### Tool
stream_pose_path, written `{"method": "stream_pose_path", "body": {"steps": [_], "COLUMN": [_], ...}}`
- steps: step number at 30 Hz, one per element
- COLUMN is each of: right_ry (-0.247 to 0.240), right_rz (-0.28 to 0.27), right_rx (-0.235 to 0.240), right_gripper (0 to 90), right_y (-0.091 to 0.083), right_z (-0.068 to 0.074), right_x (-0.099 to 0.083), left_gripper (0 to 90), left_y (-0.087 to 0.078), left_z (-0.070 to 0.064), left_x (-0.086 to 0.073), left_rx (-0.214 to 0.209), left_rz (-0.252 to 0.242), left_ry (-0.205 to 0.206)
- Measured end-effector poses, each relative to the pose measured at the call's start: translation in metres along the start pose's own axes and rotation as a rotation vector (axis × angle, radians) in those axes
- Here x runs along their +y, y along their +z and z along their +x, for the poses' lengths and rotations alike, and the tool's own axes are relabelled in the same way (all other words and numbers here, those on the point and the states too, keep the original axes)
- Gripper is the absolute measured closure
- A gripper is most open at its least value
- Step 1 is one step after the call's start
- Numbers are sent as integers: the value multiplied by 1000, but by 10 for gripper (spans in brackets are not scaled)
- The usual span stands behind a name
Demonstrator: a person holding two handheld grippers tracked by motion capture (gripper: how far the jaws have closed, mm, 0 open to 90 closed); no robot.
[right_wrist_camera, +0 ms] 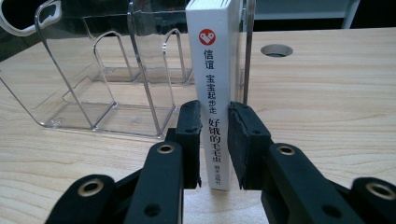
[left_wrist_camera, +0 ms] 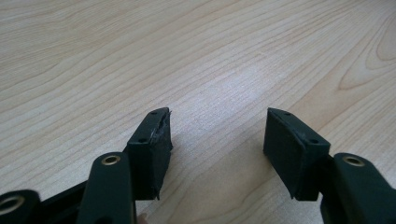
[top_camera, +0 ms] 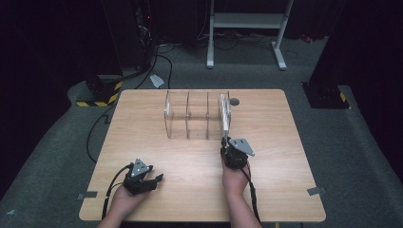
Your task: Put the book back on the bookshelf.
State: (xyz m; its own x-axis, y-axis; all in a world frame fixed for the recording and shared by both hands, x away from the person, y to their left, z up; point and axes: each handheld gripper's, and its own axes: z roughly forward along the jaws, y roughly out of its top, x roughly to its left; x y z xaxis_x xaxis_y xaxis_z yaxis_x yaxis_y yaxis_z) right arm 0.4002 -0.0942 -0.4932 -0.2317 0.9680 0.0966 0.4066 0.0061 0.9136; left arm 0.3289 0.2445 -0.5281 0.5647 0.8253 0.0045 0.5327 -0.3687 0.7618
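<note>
On pale wooden table (top_camera: 190,166), left gripper (left_wrist_camera: 217,135) idle, jaws apart; keep right gripper (right_wrist_camera: 215,126) clamped on thin white upright book (right_wrist_camera: 215,70), sliding it squarely within clear acrylic divider rack (right_wrist_camera: 93,93).

In the right gripper view the book (right_wrist_camera: 215,93) is cut off at the top edge, and its lower spine sits partly hidden between the black jaws. The clear rack (right_wrist_camera: 93,79) runs past the left edge. Small spine print stays unreadable.
</note>
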Motion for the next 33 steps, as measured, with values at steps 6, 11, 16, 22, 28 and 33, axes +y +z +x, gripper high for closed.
{"method": "stream_pose_path", "body": {"steps": [6,11,16,22,28,33], "right_ry": [-18,-62,-107,-136,-138,-168], "right_rz": [8,36,88,166,218,251], "right_rx": [33,77,117,141,105,38], "right_gripper": [592,478,411,357,337,316], "right_y": [-5,-13,-20,-31,-45,-51], "right_z": [2,2,-5,-27,-57,-85], "right_x": [-2,-6,-15,-25,-32,-38], "left_gripper": [414,411,405,390,375,371], "left_y": [0,0,0,0,0,0], "left_z": [0,0,0,-1,0,1], "left_x": [0,0,0,0,0,0], "left_rx": [0,-1,-1,-1,4,7], "left_rz": [-1,-1,0,3,4,5], "left_ry": [0,1,1,-3,-1,2]}}
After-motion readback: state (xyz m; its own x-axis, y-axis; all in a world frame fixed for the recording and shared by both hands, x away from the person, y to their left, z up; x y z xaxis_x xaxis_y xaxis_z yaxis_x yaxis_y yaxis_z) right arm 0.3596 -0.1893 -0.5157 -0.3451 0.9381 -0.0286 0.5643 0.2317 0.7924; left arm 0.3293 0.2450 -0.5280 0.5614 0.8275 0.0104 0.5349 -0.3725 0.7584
